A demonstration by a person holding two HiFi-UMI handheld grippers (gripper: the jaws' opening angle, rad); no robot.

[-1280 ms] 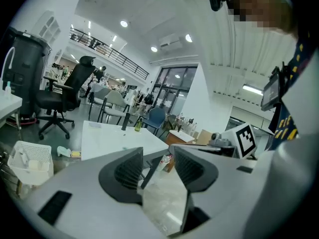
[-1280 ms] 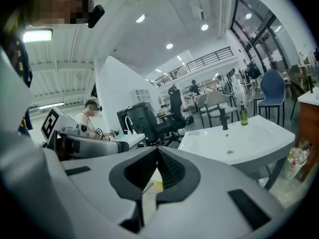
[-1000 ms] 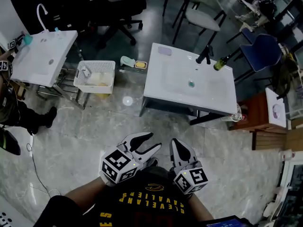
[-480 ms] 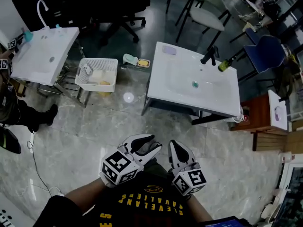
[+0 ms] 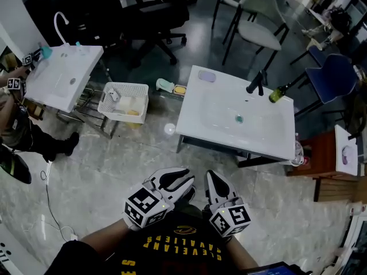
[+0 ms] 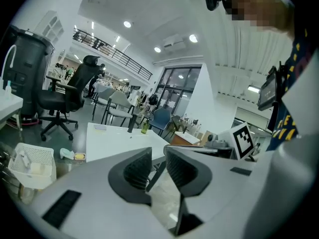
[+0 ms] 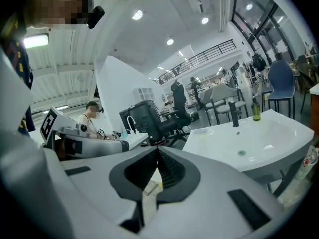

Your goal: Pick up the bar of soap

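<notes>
A pale lavender bar of soap (image 5: 207,76) lies on the far left corner of the white sink basin (image 5: 269,139); it also shows in the left gripper view (image 6: 99,127) and the right gripper view (image 7: 205,132). Both grippers hang close to my chest, well short of the sink. My left gripper (image 5: 188,180) (image 6: 158,149) is shut, its jaws having just closed with nothing between them. My right gripper (image 5: 211,175) (image 7: 157,151) is shut and empty too. A yellow soap bar (image 5: 180,90) sits in a green dish on the floor beside the sink.
A black faucet (image 5: 256,83) and a green bottle (image 5: 279,93) stand at the sink's far edge. A white basket (image 5: 124,102) and a second sink (image 5: 63,76) are at the left, beside a person (image 5: 17,136). Chairs (image 5: 258,27) stand behind.
The left gripper's jaws have gone from spread to closed, empty. Both grippers have shifted a little, and the sink and basket sit lower in the head view.
</notes>
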